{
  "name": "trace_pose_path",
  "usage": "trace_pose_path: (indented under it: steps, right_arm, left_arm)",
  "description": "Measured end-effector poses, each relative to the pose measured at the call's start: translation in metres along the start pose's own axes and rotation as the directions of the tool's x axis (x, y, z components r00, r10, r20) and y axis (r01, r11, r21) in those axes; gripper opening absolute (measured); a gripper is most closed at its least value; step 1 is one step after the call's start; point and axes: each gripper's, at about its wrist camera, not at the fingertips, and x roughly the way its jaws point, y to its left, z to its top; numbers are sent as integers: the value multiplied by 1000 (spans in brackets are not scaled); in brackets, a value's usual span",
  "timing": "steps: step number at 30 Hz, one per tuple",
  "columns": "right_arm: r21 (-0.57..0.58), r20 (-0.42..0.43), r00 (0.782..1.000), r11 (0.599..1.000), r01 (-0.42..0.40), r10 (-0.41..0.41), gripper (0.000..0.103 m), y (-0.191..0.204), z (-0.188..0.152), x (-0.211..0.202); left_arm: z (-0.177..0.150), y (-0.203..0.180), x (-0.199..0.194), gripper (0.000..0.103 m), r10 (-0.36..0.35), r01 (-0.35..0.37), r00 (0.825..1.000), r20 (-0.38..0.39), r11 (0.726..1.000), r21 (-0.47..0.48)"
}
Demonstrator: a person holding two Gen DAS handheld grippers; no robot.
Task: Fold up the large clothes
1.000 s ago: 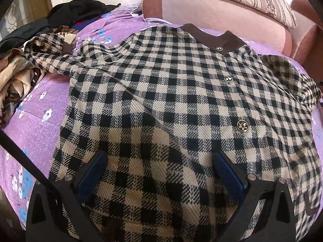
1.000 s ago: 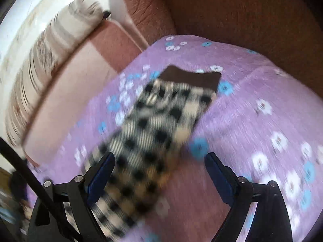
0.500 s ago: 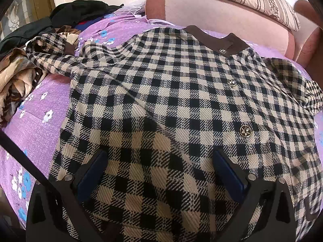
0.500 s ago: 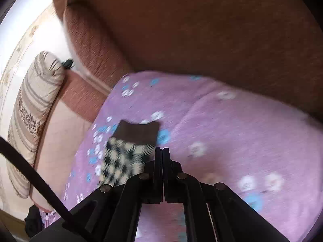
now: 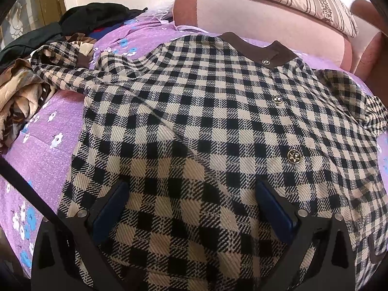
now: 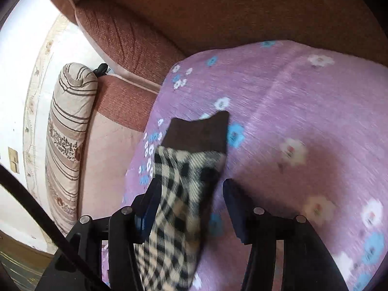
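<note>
A checked jacket [image 5: 206,121] with gold buttons and a brown collar band is laid front-up across a purple floral bedspread [image 5: 46,150], its collar toward the pink headboard [image 5: 254,24]. One sleeve is stretched away to the left, onto a heap of other clothes [image 5: 19,97]; the other sleeve [image 6: 179,206] is seen in the right wrist view, with its brown cuff [image 6: 198,133] lying on the bedspread.

The change is on the right side. Half a second ago the fingers of the right gripper [image 6: 191,194] were pressed flat together, with the cuff lying ahead of them; now they are parted, and the sleeve is seen running between them. It is judged that the claw has been reopened around the sleeve for a fresh pinch. Whether the fabric is already touched by the pads cannot be told, since the frame is smeared by motion. The first fold, the sleeve brought in over the body, is therefore taken as not yet begun.

The left gripper [image 5: 191,206] has hardly moved over the last second. It is held low over the hem end of the jacket, tilted forward toward the collar, fingers spread wide, nothing pinched between them. The right gripper is angled steeply down along the sleeve toward the cuff.
</note>
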Motion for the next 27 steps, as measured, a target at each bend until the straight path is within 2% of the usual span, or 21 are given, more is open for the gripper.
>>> trace_pose_path:
  steps: [1, 2, 3, 4, 8, 13, 16, 20, 22, 24, 27]
  right_arm:
    - [-8, 3, 1000, 1000, 1, -1, 51, 3, 1, 4]
    - [-16, -3, 1000, 1000, -8, 8, 23, 5, 2, 8]
    - [-12, -34, 999, 1000, -24, 23, 7, 7, 3, 15]
    - [-3, -58, 998, 1000, -29, 29, 5, 8, 3, 19]
    - [-31, 10, 999, 998, 46, -46, 5, 22, 5, -1]
    - [-80, 133, 975, 979, 190, -178, 4, 38, 0, -46]
    - [-162, 176, 963, 959, 232, -204, 4, 62, -15, -62]
    - [-320, 133, 984, 934, 156, -118, 4, 122, -60, -72]
    - [-452, 64, 995, 886, 98, -78, 4, 167, -104, -65]
    - [-534, -19, 999, 845, 29, -46, 4, 202, -146, -55]
    - [-635, -146, 988, 770, -60, -43, 4, 252, -224, -27]
  left_arm:
    - [0, 0, 0, 103, 0, 0, 1000, 0, 1000, 0]
    - [0, 0, 0, 103, 1, -1, 1000, 0, 1000, 0]
    - [0, 0, 1, 103, 2, -2, 1000, 0, 1000, 0]
    - [1, 0, 1, 103, 4, -4, 1000, 0, 1000, -1]
    - [3, 2, 2, 103, -3, 3, 1000, -1, 1000, -6]
    - [5, 7, -6, 103, -29, 29, 1000, -5, 1000, 3]
    - [9, 20, -23, 103, -32, 33, 999, 38, 999, -21]
    - [23, 58, -49, 103, -35, 49, 993, 112, 990, -130]
    - [28, 86, -60, 103, -17, 45, 991, 134, 977, -208]
    - [32, 114, -68, 103, -2, 43, 990, 144, 959, -280]
    - [34, 158, -80, 103, 25, 41, 986, 165, 922, -385]
